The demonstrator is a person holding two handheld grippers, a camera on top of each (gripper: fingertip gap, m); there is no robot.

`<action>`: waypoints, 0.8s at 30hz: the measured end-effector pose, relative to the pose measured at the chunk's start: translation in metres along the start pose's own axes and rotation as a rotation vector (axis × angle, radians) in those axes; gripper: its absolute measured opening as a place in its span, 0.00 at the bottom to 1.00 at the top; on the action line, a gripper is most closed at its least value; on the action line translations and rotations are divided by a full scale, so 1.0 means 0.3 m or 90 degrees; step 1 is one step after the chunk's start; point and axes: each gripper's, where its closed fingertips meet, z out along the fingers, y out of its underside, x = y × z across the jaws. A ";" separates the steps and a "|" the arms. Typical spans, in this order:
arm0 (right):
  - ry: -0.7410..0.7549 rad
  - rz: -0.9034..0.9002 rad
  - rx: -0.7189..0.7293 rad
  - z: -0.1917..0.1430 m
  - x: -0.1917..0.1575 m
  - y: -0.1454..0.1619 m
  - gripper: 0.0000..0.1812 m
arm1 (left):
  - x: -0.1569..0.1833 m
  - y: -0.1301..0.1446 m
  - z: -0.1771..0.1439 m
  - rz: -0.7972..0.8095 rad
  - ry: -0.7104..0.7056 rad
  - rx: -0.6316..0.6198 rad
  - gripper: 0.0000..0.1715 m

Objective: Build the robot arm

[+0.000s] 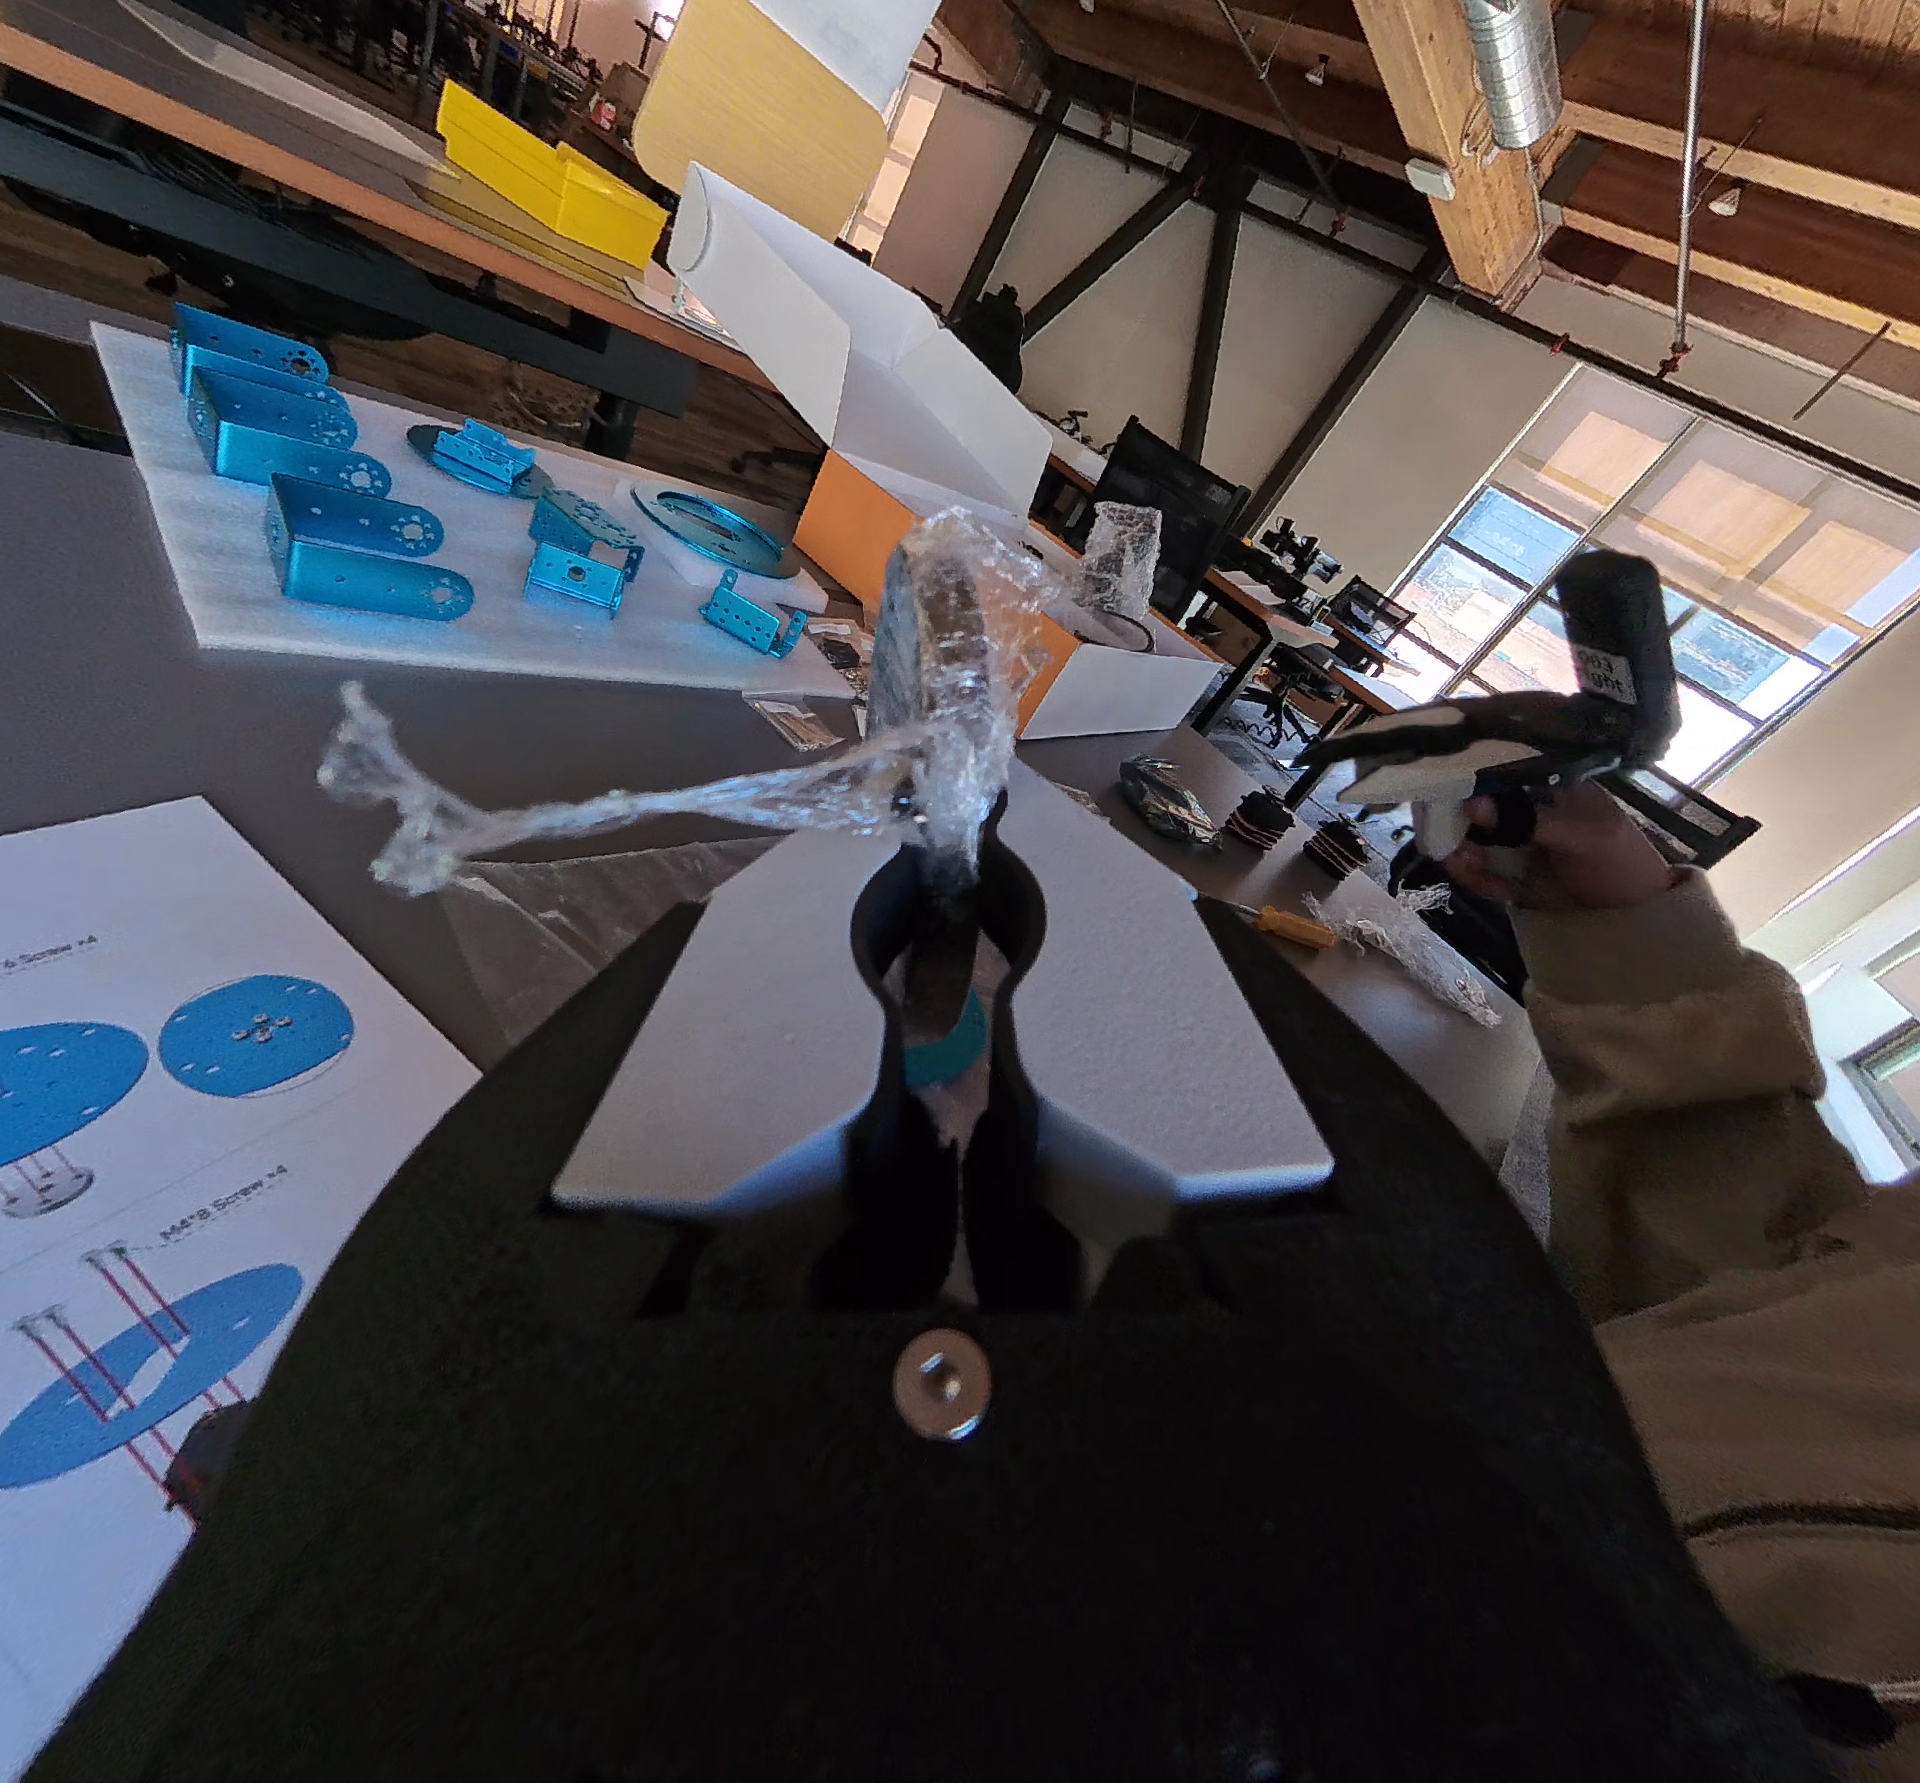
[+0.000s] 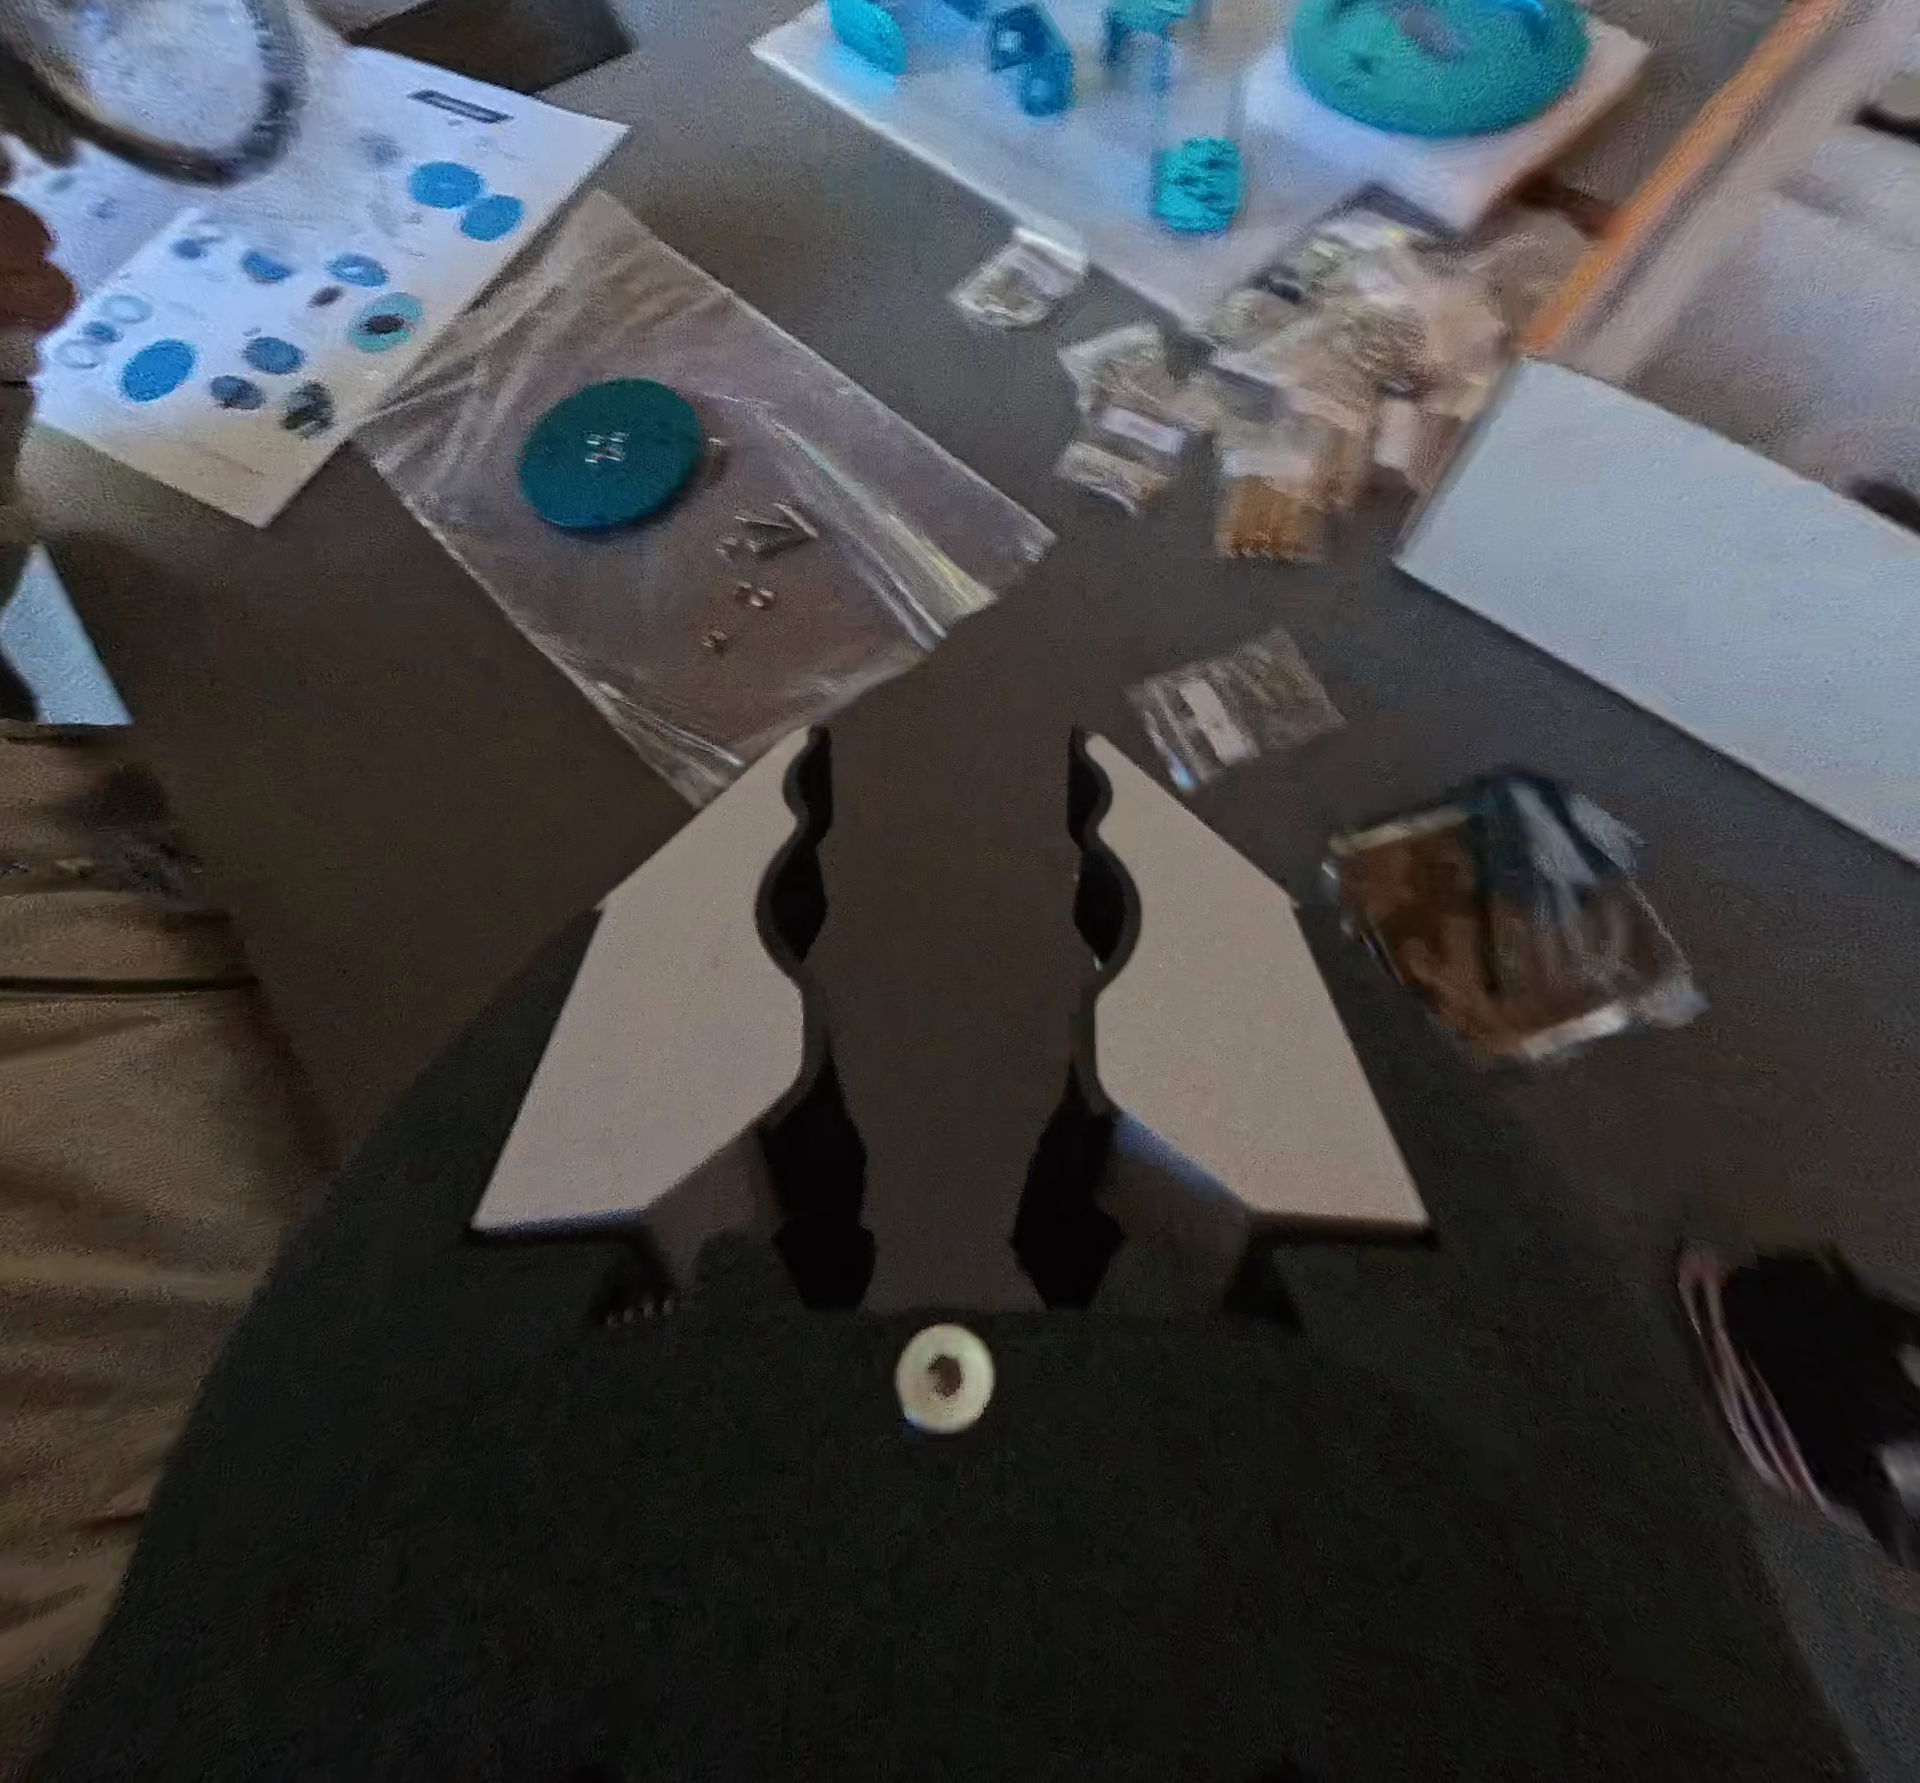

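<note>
My left gripper [image 1: 954,834] is shut on a round, flat part wrapped in clear plastic film [image 1: 930,632] and holds it edge-on above the grey table [image 1: 125,694]. A torn strand of film [image 1: 623,798] trails off it to the left. The wrapped part also shows blurred at the top left of the right wrist view [image 2: 156,19]. My right gripper [image 2: 951,746] is open and empty above the table, also seen in a hand in the left wrist view [image 1: 1340,772]. Ahead of it a blue disc [image 2: 611,453] and small screws [image 2: 748,590] lie on a clear plastic bag [image 2: 831,507].
Blue metal brackets [image 1: 343,507] and a blue ring [image 2: 1439,40] lie on a white foam sheet [image 1: 156,445]. An instruction sheet [image 2: 312,258], small hardware bags [image 2: 1299,403], an open orange-and-white box [image 1: 883,445], a foil packet [image 2: 1507,923], black servos [image 1: 1262,814] and a yellow screwdriver [image 1: 1294,925] crowd the table. The left gripper's tips are roughly 35 cm from the right gripper's. To the blue disc [image 2: 611,453]: left tips about 20 cm, right tips about 25 cm.
</note>
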 end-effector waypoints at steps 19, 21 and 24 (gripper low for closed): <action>-0.452 -0.166 -0.212 -0.052 -1.326 -0.387 0.32 | -0.023 0.037 0.019 0.008 -0.071 -0.075 0.02; -0.413 -0.227 -0.188 -0.087 -1.324 -0.379 0.32 | 0.019 0.044 0.057 0.035 -0.063 -0.090 0.02; -0.324 -0.275 -0.139 -0.104 -1.240 -0.389 0.32 | 0.091 0.045 0.114 0.077 -0.051 -0.101 0.02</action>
